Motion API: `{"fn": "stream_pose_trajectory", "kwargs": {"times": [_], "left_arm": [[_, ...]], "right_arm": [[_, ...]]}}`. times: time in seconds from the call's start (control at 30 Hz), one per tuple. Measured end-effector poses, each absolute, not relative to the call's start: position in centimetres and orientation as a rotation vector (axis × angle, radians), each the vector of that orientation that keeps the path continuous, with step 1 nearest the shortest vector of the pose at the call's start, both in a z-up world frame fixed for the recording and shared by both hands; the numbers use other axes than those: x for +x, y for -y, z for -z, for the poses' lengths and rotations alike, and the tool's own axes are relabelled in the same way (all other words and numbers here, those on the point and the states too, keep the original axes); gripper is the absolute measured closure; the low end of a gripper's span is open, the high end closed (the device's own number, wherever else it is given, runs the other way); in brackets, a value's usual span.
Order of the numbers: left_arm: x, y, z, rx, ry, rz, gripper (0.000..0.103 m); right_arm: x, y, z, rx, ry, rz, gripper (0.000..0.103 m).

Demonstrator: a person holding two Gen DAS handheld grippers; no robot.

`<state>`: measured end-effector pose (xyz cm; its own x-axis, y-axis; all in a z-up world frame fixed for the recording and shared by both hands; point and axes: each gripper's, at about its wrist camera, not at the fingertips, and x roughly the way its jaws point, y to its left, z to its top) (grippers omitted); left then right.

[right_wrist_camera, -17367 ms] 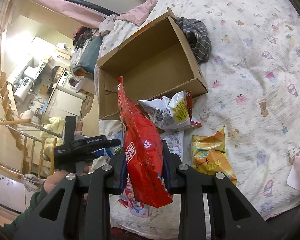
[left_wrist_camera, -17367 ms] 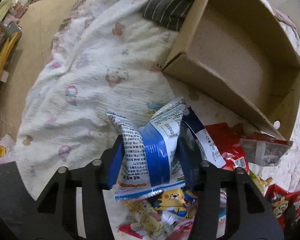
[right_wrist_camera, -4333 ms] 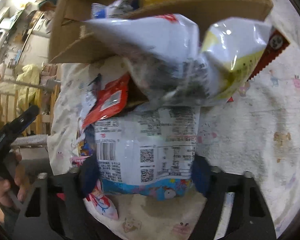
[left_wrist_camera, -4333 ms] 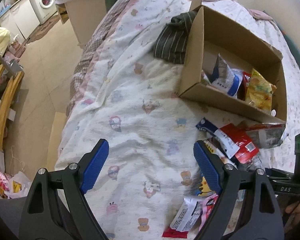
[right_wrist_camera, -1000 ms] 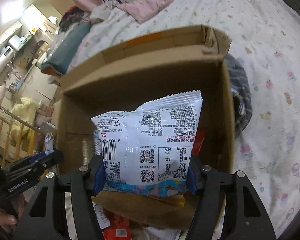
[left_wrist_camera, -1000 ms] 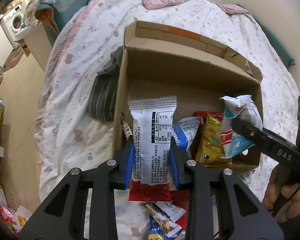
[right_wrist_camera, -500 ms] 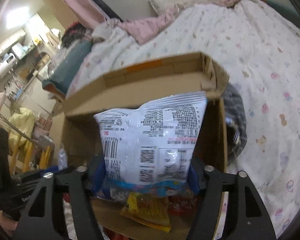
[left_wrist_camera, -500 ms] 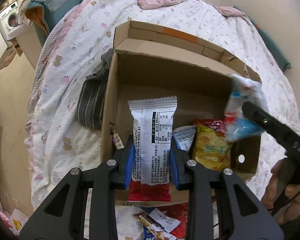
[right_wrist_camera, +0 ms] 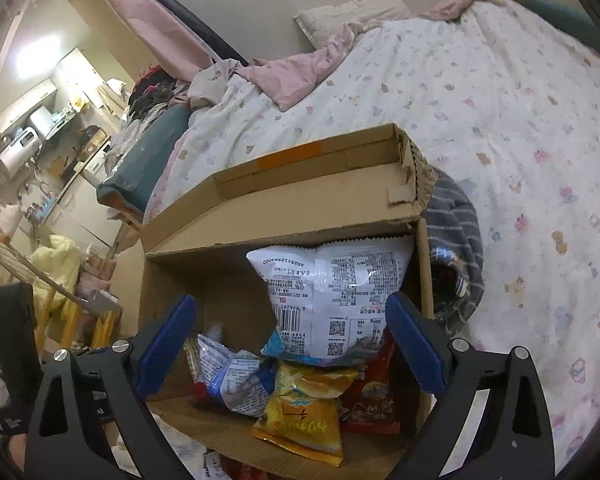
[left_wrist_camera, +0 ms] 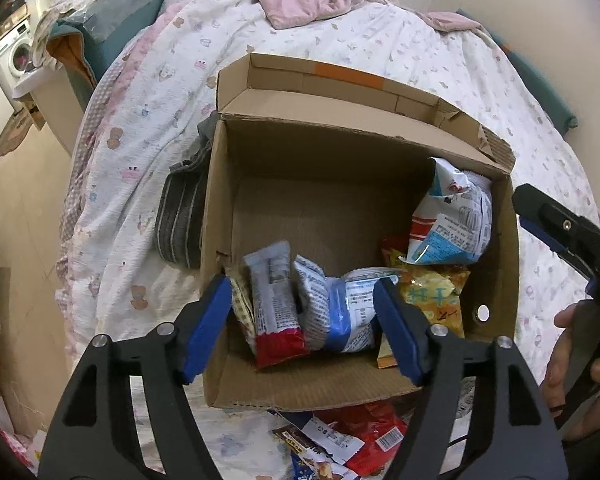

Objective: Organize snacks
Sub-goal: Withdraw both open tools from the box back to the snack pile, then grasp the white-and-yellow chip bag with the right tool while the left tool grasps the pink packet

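— Both packets have dropped since a second ago: the grey-and-red bar packet (left_wrist_camera: 274,300) lies in the cardboard box (left_wrist_camera: 340,384), the white puffed bag (right_wrist_camera: 336,300) leans in its far right corner.

— And the fingers?

— Left gripper (left_wrist_camera: 304,328) and right gripper (right_wrist_camera: 292,348) are both opening, pads clear, holding nothing.

— How would those handle?

— Light, crinkly, slippery film, likely crushable inside; pinch a sealed end. Snacks (left_wrist_camera: 348,440) left on the bed (left_wrist_camera: 148,160) are cut off by the frame, and lower packets are buried.
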<state>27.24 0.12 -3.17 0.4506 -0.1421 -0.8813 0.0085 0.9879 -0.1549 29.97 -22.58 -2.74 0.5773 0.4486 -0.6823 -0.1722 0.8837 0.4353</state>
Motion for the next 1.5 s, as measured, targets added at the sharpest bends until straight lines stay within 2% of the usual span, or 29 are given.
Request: {"fn": "stream_pose_trajectory", "kwargs": {"times": [0.1, 0.17, 0.2, 0.33, 0.53, 1.03, 1.17, 1.23, 1.27, 1.5], "left_arm": [[27.2, -0.4, 3.2, -0.152, -1.104, 0.087, 0.033], [27.2, -0.3, 3.1, -0.152, -1.101, 0.085, 0.033], [27.2, -0.2, 3.1, -0.146, -1.099, 0.084, 0.033], [27.2, 0.1, 3.0, -0.139, -1.099, 0.092, 0.033], [27.1, 0.3, 2.9, -0.101, -1.087, 0.087, 0.033], [25.1, -0.7, 2.0, -0.129, -1.053, 0.045, 0.033], [23.6, -0.9, 1.1, -0.132, -1.032, 0.031, 0.032], [22.7, -1.2, 1.0, -0.142, -1.030, 0.027, 0.025], [22.4, -1.4, 1.1, -0.148, -1.032, 0.024, 0.017], [18.8, -2.8, 2.7, -0.229, -1.099, -0.008, 0.017]], "right_arm": [[29.9, 22.1, 2.6, 0.346, -0.876, -0.429, 0.007], [30.2, 21.7, 3.2, 0.389, -0.908, -0.482, 0.016], [30.5, 21.3, 3.7, 0.393, -0.936, -0.499, 0.016], [31.5, 19.7, 5.5, 0.314, -0.993, -0.468, 0.016], [33.0, 18.9, 8.2, 0.378, -1.098, -0.514, 0.016], [29.6, 22.0, 4.6, 0.440, -1.024, -0.472, 0.015], [27.6, 22.4, 3.6, 0.402, -1.014, -0.439, 0.009], [26.1, 22.6, 3.2, 0.358, -1.002, -0.404, 0.009], [25.5, 22.8, 3.2, 0.351, -1.005, -0.391, 0.009], [20.3, 23.9, 4.3, 0.387, -1.052, -0.339, 0.008]]}}
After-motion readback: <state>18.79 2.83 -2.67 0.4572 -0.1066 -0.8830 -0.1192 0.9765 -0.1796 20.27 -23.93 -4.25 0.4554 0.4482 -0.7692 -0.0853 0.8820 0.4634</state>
